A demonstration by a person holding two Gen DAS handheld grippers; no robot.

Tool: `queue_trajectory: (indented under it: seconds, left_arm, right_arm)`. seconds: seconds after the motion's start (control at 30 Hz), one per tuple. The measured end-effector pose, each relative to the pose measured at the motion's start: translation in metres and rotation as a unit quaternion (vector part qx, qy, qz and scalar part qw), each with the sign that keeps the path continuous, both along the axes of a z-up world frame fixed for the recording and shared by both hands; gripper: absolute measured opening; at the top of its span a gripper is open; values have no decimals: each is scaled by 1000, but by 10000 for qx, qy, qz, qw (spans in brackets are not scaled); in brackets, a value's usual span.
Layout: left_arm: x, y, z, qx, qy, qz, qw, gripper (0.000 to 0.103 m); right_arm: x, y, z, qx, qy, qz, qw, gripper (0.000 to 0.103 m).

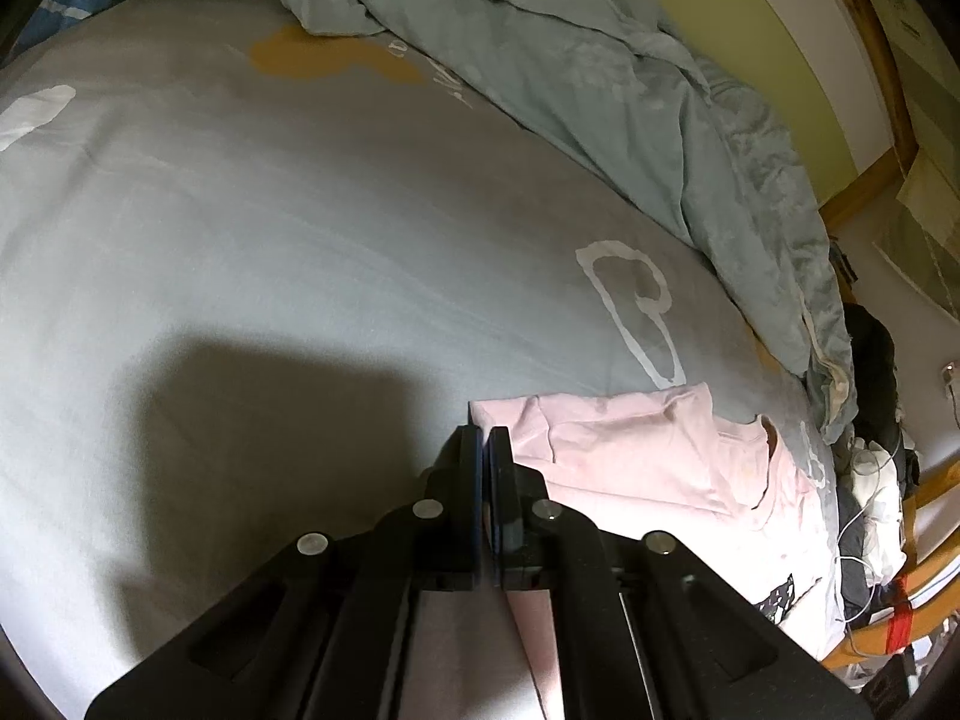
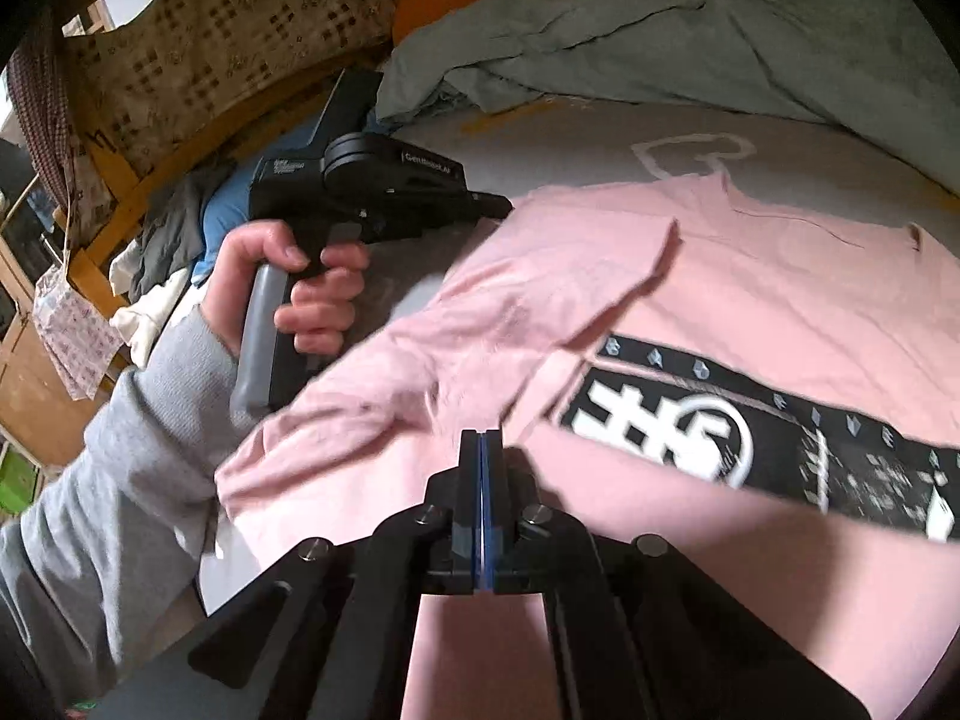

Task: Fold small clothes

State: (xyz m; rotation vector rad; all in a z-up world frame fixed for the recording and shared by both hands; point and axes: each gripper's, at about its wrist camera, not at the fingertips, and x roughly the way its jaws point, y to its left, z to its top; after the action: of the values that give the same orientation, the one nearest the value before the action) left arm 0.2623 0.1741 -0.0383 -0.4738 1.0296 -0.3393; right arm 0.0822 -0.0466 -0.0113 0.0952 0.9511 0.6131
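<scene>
A pink shirt [image 1: 630,456] [image 2: 750,276] with a black-and-white print [image 2: 690,426] lies flat on the grey-blue bed sheet [image 1: 270,210], one sleeve folded across its chest. In its own view my left gripper [image 1: 485,435] is shut, its tips just short of the shirt's folded corner, with pink cloth showing beneath it. The right wrist view shows that left gripper [image 2: 501,204] in a person's hand [image 2: 312,288], its tip at the shirt's far edge. My right gripper [image 2: 485,438] is shut above the shirt's lower part, near the print, and I see no cloth between its pads.
A crumpled pale-green duvet [image 1: 600,60] [image 2: 660,18] is heaped along the far side of the bed. A wooden bed frame [image 1: 870,192] and loose clothes and cables [image 1: 870,480] border one end. A patterned cushion [image 2: 228,30] and a grey sleeve [image 2: 120,450] fill the left of the right wrist view.
</scene>
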Motion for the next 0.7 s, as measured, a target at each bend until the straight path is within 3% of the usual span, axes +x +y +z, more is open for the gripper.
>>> queue_trajectory:
  seconds: [0.17, 0.3, 0.5, 0.53, 0.57, 0.7]
  left_arm:
    - [0, 0, 0, -17, 6, 4, 10000, 2]
    - [0, 2, -2, -92, 2, -5, 10000, 2]
    - [0, 2, -3, -110, 8, -5, 9999, 2]
    - [0, 2, -3, -108, 8, -6, 9999, 2]
    - [0, 2, -3, -119, 15, 4, 9999, 2]
    - [0, 2, -3, -143, 41, 34, 9999, 2]
  right_arm:
    - [-19, -13, 5, -64, -220, -61, 9997, 2]
    - [-12, 0, 14, -52, -374, 94, 9992, 33]
    - [13, 26, 6, -492, -237, 267, 9982, 33]
    - [16, 28, 4, -524, -185, 282, 9981, 29]
    - [18, 29, 1, -558, -135, 284, 9979, 7]
    - [9, 23, 2, -602, -277, 112, 9977, 4]
